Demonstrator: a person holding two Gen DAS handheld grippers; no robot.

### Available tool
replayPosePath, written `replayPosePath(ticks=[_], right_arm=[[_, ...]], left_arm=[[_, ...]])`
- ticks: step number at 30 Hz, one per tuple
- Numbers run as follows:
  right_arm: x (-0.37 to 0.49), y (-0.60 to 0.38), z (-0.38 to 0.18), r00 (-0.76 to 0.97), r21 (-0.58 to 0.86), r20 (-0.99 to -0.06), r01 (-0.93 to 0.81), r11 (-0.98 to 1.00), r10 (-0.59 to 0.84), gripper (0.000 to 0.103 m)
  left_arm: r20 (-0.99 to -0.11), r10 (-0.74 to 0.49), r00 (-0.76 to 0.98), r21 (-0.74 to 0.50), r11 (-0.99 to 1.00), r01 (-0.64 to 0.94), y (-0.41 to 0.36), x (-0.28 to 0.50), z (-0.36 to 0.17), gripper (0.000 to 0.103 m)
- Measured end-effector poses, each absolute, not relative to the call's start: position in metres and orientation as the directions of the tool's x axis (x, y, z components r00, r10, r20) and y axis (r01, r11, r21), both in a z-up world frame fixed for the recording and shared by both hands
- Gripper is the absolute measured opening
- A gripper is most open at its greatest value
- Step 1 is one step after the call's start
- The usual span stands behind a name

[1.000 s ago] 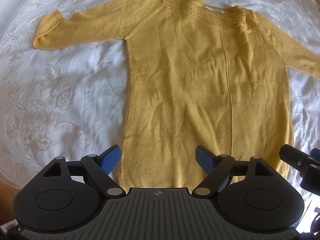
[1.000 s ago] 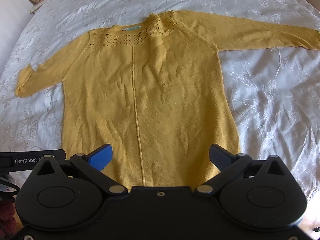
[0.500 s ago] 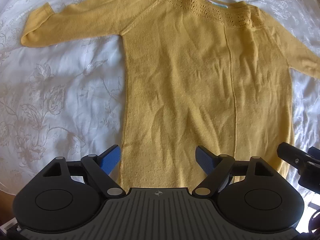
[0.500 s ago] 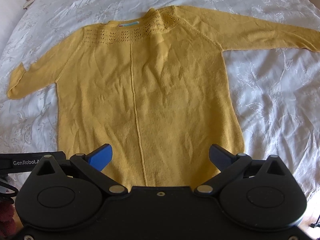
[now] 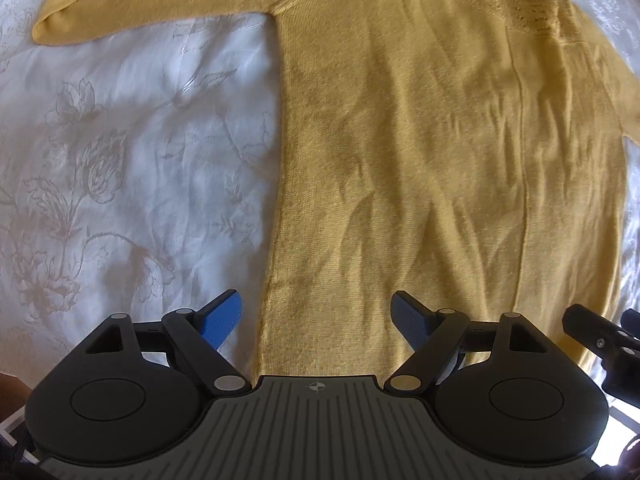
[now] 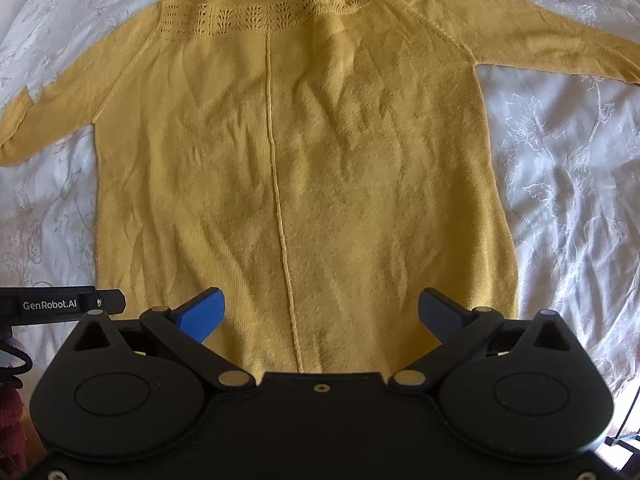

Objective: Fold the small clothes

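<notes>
A yellow knit sweater [image 5: 440, 152] lies flat on a white bedspread, neckline far from me, both sleeves spread out sideways; it also shows in the right wrist view [image 6: 296, 152]. My left gripper [image 5: 318, 314] is open and empty, just above the sweater's lower left hem corner. My right gripper [image 6: 320, 312] is open and empty, above the lower hem on the right half of the body, next to the centre seam. The hem edge itself is hidden under both gripper bodies.
The white bedspread [image 5: 120, 160] with a pale floral pattern surrounds the sweater [image 6: 572, 184]. The other gripper's black body shows at the right edge of the left wrist view [image 5: 604, 344] and at the left edge of the right wrist view [image 6: 52, 308].
Both grippers have moved forward and down toward the sweater, which now fills more of each view. Both stay open.
</notes>
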State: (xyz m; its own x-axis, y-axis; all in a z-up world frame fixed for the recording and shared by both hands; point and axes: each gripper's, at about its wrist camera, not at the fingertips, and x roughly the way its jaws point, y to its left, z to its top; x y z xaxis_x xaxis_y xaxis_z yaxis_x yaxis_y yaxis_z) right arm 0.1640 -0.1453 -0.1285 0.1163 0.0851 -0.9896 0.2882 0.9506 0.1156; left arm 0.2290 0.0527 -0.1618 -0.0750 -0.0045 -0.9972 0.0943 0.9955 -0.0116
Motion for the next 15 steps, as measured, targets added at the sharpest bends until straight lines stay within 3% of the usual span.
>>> replayPosePath(ticks=[8,15], right_arm=[[0.173,-0.156,-0.137,0.127,0.117,-0.988,0.281,0.952,0.084,0.102],[0.165,-0.214,-0.125,0.333,0.213,-0.937,0.322,0.922,0.1,0.102]], left_arm=[[-0.998,0.028,-0.064,0.023,0.997,0.067,0.057,0.237,-0.167,0.081],[-0.997,-0.021,0.069,-0.022,1.0,-0.011,0.042,0.242,-0.139,0.081]])
